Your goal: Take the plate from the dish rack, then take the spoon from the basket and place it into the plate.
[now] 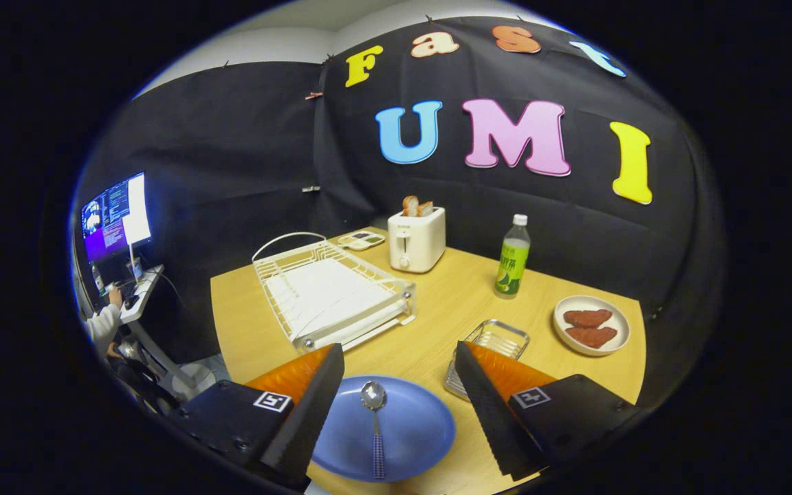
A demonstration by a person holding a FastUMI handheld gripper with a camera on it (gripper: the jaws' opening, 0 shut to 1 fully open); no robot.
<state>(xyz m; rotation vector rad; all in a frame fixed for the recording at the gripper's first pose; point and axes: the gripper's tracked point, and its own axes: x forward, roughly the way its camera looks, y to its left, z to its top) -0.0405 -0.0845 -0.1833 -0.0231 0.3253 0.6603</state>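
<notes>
The tool [396,405] stood with its two fingers wide apart and held nothing. Between them, at the lower centre of the frame, the blue plate [396,430] lay flat on the counter [430,330], and the spoon [375,419] lay in it with the bowl pointing away and the checked handle toward the camera. It seemed the spoon was already delivered, so the fingers were probably opened to let it go and the task looked close to finished.

Just behind the right finger stood the small wire basket [496,340], partly hidden by that finger; I could not tell if anything was left in it. Behind the left finger, toward the centre left, the white dish rack [331,292] stood with no plate in it. To the right a white dish [592,325] held two brown pieces of food. Farther back were a green bottle [513,258] and a white toaster [416,237] with bread in its slots. Nothing stood close over the plate, so lifting the tool away looked free, with only the basket near.
</notes>
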